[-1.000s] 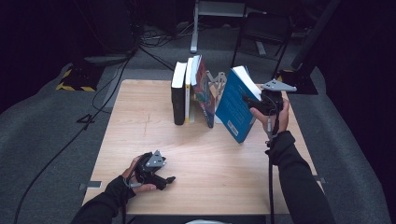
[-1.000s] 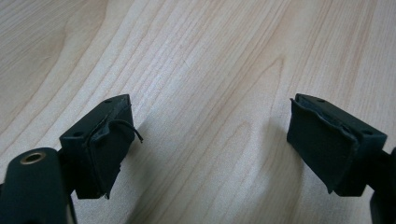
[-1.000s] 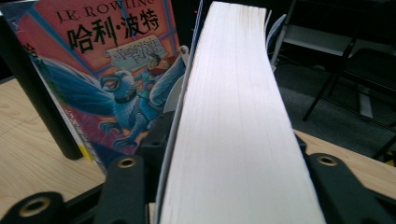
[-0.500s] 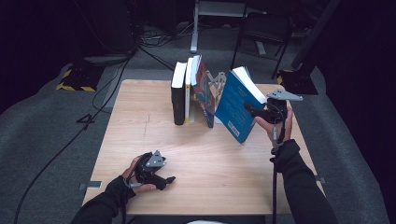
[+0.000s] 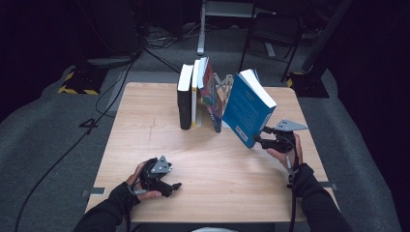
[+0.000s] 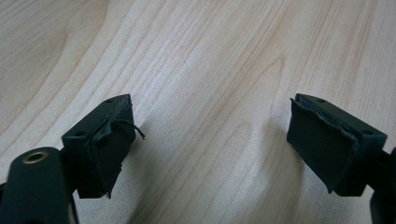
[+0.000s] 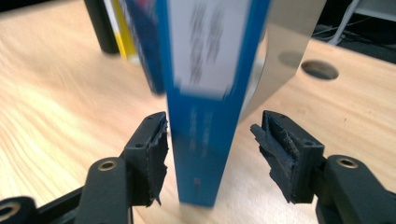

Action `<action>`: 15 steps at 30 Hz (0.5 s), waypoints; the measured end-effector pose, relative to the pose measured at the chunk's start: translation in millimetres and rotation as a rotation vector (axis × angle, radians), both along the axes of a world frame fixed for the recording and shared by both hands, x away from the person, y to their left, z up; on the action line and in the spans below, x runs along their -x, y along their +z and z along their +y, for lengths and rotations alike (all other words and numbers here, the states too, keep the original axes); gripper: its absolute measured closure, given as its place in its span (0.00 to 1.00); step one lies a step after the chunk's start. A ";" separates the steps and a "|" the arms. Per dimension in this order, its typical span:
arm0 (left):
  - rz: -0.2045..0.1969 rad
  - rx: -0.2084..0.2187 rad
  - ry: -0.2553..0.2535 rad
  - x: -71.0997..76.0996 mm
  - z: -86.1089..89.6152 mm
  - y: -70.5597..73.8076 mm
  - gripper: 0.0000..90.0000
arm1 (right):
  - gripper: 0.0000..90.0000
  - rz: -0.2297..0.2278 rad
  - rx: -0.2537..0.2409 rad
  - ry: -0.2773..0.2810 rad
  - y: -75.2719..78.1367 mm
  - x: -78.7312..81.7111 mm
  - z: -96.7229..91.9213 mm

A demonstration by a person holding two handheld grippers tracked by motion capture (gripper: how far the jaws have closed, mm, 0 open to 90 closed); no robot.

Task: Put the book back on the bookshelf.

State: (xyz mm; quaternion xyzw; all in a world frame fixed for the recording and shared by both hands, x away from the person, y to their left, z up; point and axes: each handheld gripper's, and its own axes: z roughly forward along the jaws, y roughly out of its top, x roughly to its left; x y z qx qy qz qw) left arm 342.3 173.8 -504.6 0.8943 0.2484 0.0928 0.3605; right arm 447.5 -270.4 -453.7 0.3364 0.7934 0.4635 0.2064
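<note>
Blue book (image 5: 247, 108) tilted near the right edge of the surface (image 5: 145, 140), top leaning right and away from the row, lower corner low over the wood toward the right front. Right gripper (image 5: 261, 139) at that lower corner, fingers (image 7: 152, 156) set either side of the spine (image 7: 201, 154); left pad just beside or touching the cover, right pad standing clear with a gap, so open around the book rather than clamped, having just been closing a little with the book between. Behind it, in the right gripper view, a metal bookend (image 7: 285, 42) and a round hole in the wood (image 7: 320, 70) toward the far right corner. Three upright books in a row at the middle of the far edge: black book (image 5: 184, 99), thin yellow-edged one (image 5: 195, 94), patterned one (image 5: 209, 96), with a gap between the patterned one and the blue book. Left gripper (image 5: 175, 186) resting near the front edge, left of centre, fingers (image 6: 105, 144) spread wide over bare wood with nothing between. Broad open stretch of surface across the whole front half and along the left edge; tighter room on the right, where hand (image 5: 287, 152) and book sit close to the right edge
</note>
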 end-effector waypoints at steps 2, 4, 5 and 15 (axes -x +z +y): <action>0.001 0.001 -0.001 -0.1 0.0 0.0 0.17 | 0.52 -0.019 -0.014 0.018 -4.7 -0.1 0.0; 0.002 0.001 -0.001 -0.1 0.1 0.0 0.17 | 0.52 -0.019 -0.029 0.025 -5.5 -0.8 0.1; 0.003 0.001 -0.002 -0.2 0.1 0.0 0.17 | 0.57 -0.023 -0.027 0.018 -7.8 -2.7 2.6; 0.006 0.002 -0.008 -1.4 -0.5 -0.1 0.17 | 0.67 -0.058 -0.027 -0.190 -18.0 -4.4 41.3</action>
